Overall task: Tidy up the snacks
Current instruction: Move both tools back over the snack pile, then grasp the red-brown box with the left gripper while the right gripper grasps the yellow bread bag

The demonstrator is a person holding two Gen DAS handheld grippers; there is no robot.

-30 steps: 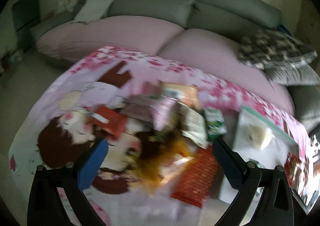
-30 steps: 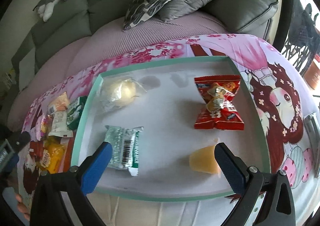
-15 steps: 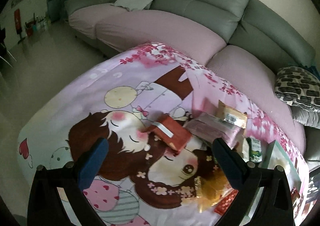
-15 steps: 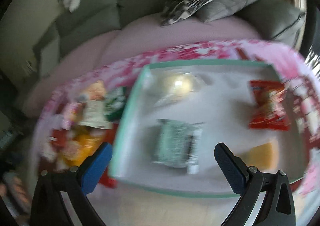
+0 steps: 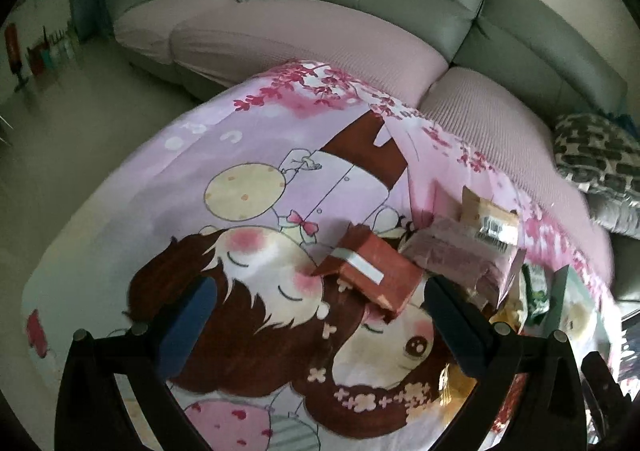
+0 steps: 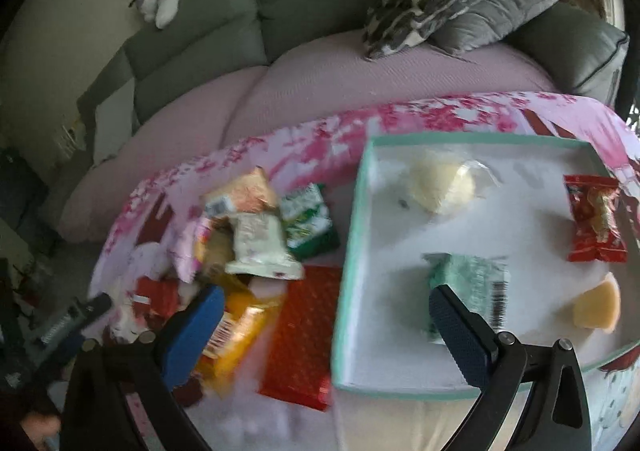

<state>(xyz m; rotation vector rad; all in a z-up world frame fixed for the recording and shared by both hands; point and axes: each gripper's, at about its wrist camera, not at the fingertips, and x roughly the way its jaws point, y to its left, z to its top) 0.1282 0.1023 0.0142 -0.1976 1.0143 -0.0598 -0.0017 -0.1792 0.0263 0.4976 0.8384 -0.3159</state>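
Red box (image 5: pixel 370 271) lies just beyond left gripper's (image 5: pixel 320 325) fingers.

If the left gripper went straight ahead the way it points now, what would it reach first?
Probably the red snack box, lying tilted on the cartoon-print cloth ahead of the open left gripper; depth is uncertain.

Tray (image 6: pixel 352 251): teal-rimmed with a white floor, flat on the cartoon-print cloth, right of the loose pile.
In the tray: pale round bun in clear wrap (image 6: pixel 442 187) at the far left; red packet (image 6: pixel 596 225) at the right; green-silver packet (image 6: pixel 472 287) near the front; orange jelly cup (image 6: pixel 598 309) tipped at the front right.
Loose pile: green packet (image 6: pixel 308 225), white pouch (image 6: pixel 260 247), yellow bag (image 6: pixel 236 331), flat red packet (image 6: pixel 304 335), heaped just left of the tray.
Red box (image 5: pixel 370 271): white stripe, tilted, at the pile's left edge.
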